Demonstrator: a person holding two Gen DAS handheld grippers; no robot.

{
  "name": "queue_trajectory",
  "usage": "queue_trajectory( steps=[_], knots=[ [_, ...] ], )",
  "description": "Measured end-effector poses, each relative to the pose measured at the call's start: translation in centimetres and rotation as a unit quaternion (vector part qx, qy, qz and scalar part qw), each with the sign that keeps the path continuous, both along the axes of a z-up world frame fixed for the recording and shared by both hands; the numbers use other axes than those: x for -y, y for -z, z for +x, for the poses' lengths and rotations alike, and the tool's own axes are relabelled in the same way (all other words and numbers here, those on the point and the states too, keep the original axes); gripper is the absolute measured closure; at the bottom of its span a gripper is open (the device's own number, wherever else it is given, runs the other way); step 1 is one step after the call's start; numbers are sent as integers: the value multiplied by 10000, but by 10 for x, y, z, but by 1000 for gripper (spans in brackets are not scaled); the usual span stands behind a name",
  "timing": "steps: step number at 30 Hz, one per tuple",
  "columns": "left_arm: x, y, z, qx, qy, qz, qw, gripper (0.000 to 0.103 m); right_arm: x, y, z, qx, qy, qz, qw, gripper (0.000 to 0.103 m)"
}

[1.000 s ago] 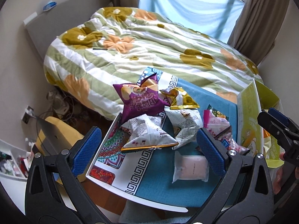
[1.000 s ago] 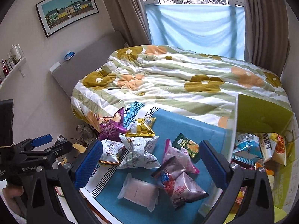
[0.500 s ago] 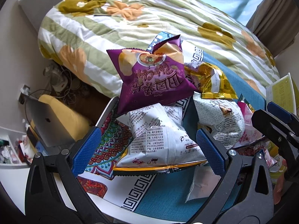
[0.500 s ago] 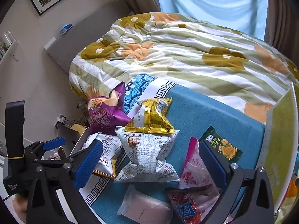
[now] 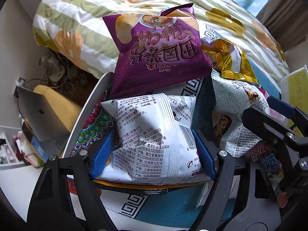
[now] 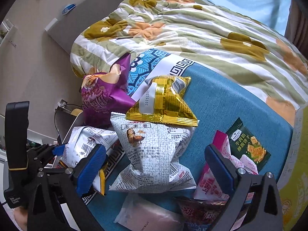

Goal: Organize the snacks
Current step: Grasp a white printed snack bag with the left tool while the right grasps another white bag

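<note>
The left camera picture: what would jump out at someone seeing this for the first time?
A white snack bag covered in black print fills the middle, pinched between the blue pads of the left claw. Just behind it a big purple chip bag stands out, with a gold packet to its right. All lie on a blue patterned cloth beside a flowery bed quilt.

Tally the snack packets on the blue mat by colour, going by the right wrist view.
purple bag: 1
gold bag: 1
white printed bag: 2
dark green packet: 1
pink packet: 1
red packet: 1
pale translucent packet: 1
Total: 8
</note>
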State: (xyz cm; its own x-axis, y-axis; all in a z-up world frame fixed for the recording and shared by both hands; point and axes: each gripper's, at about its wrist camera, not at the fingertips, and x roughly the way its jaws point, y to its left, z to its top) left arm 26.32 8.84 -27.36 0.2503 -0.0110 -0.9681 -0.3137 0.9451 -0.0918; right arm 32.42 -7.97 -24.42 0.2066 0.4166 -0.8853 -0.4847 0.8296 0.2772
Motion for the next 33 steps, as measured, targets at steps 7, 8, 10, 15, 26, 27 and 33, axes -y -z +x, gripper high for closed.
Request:
queue_trajectory(
  steps=[7, 8, 10, 15, 26, 27, 33],
  knots=[
    [1, -5, -8, -11, 131, 46, 9999, 35, -12, 12, -3, -70, -181, -103, 9998, 10],
    [0, -5, -9, -14, 146, 45, 9999, 35, -13, 14, -3, -68, -191, -136, 9997, 13],
    [-1, -5, -12, -22, 168, 55, 9998, 35, -14, 17, -3, -109, -181, -153, 9997, 15],
    [-4, -6, -20, -31, 187, 64, 9998, 36, -13, 23, -3, -186, -66, -176, 9997, 21],
    [-10, -17, -41, 106, 268, 7, 9996, 37, -14, 20, -16, -264, 24, -141, 9995, 51],
    [-10, -19, -42, 127, 279, 11, 9995, 37, -14, 18, -18, -251, 28, -131, 9996, 51],
    [-11, -36, -55, 255, 346, 57, 9991, 37, -15, 6, -34, -252, 64, 6, 9997, 51]
  ],
)
